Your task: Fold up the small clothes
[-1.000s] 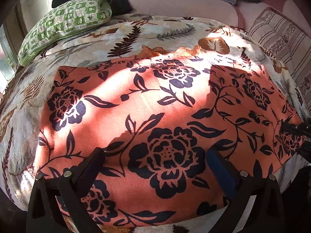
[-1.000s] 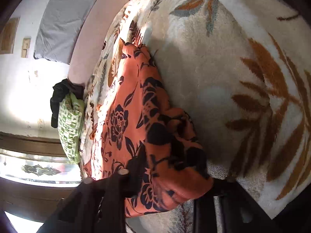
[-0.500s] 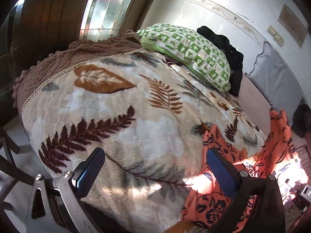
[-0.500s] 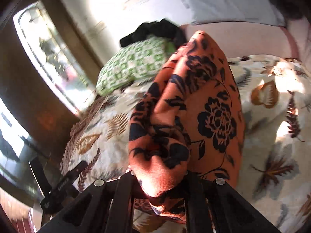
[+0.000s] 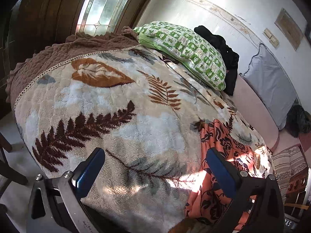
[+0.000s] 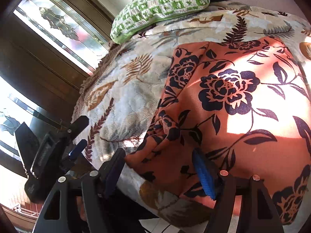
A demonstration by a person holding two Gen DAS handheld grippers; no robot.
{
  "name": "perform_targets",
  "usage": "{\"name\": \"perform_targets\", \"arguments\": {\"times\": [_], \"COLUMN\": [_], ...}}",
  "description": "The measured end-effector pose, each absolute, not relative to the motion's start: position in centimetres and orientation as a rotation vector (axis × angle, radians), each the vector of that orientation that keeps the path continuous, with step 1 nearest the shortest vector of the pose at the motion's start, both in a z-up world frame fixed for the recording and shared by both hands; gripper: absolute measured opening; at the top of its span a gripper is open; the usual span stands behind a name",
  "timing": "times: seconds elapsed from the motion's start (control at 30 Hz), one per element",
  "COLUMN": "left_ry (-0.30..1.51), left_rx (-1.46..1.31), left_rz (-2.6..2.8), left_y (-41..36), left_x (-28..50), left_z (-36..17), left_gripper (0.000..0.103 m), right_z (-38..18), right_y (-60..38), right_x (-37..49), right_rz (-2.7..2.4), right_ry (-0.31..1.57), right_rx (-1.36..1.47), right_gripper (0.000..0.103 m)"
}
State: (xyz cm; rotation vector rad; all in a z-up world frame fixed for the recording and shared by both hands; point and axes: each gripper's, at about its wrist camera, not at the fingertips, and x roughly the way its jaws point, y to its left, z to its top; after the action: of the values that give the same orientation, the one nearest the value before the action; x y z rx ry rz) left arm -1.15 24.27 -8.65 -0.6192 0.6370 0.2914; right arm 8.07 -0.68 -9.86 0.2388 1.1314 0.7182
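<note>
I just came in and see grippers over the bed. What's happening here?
A person with two handheld grippers is folding an orange floral cloth on a leaf-print blanket. Both grippers are open and hold nothing: the right gripper hovers at the cloth's folded near edge, the left gripper over bare blanket beside it. A green pillow lies at the bed's far end.

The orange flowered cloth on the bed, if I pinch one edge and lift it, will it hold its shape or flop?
The orange cloth will probably flop: its near left edge is already bunched into soft folds. It looks thin and light, draping over the bed's edge. On the fuzzy blanket it will likely drag and wrinkle rather than slide flat.
</note>
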Motion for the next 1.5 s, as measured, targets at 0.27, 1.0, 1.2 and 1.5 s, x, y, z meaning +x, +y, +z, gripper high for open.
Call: {"name": "perform_targets", "arguments": {"times": [0.27,1.0,1.2,1.5], "left_ry": [0.755,0.981,0.961,0.814], "left_rx": [-0.522,-0.561,-0.498,-0.287], "left_rz": [0.033,0.097,0.137,-0.046], "left_y": [16.1,13.9,14.4,9.4], "left_x": [0.1,2.9,2.3,8.1], "left_z": [-6.9,-11.5,-8.4,-3.9], "left_gripper": [0.103,0.012,0.043,0.055], "right_z": [-8.7,-11.1,-11.1,-11.7], "right_y": [-11.3,-16.9,-17.4,-20.9], "right_x": [5.9,5.6,5.6,6.6], "right_rz": [0.548,0.611,0.620,0.548], "right_ry": [1.002,1.001,0.998,0.997], "right_rx": [0.504,0.680,0.703,0.794], "right_gripper": [0.077,0.077,0.077,0.080]}}
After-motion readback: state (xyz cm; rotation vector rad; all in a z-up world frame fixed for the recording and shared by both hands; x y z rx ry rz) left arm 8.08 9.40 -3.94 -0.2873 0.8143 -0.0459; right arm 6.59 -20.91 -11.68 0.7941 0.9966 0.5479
